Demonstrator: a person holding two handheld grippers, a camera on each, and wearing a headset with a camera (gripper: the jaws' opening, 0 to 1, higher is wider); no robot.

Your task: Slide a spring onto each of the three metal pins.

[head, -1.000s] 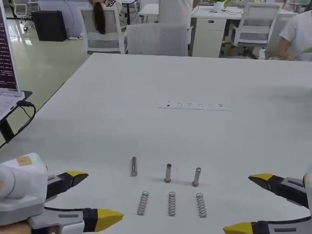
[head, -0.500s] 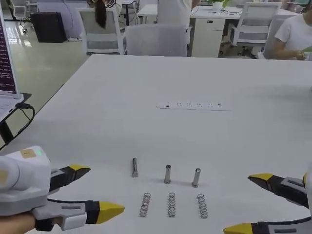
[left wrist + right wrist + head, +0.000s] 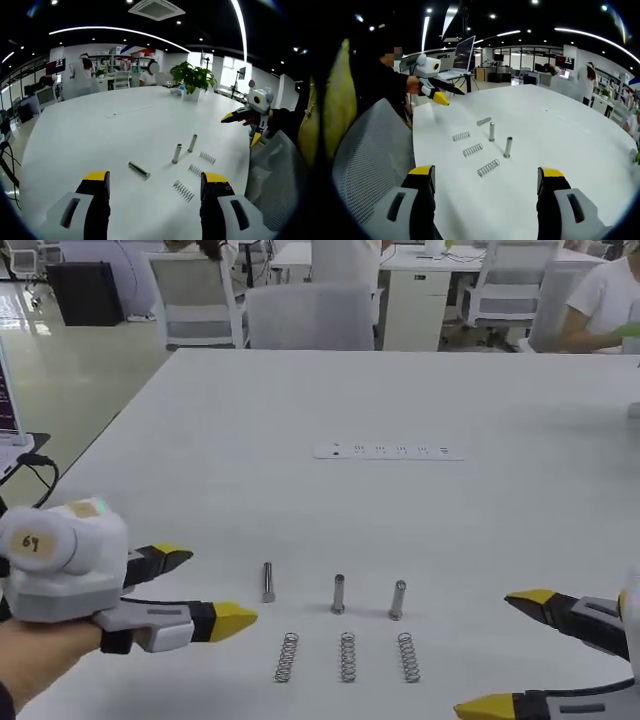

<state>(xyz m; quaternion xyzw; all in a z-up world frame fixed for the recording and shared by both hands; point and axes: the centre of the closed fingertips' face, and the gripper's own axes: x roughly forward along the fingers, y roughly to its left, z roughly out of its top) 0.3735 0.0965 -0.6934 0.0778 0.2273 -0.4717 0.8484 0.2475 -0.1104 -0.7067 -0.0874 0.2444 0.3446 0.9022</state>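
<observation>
Left gripper (image 3: 218, 586) and right gripper (image 3: 485, 653) both hang wide open and empty either side of the table (image 3: 400, 520), where three springs (image 3: 347, 656) lie paired just below the pins (image 3: 338, 594), probably for easy matching, none on yet.

Your left gripper (image 3: 212, 586) has a rounded white housing with a yellow sticker (image 3: 32, 542) bearing handwritten digits and a small green light (image 3: 88, 508). It and your right gripper (image 3: 490, 652) have dark grey jaws tipped yellow. Your sleeve (image 3: 382, 82) is black.
</observation>
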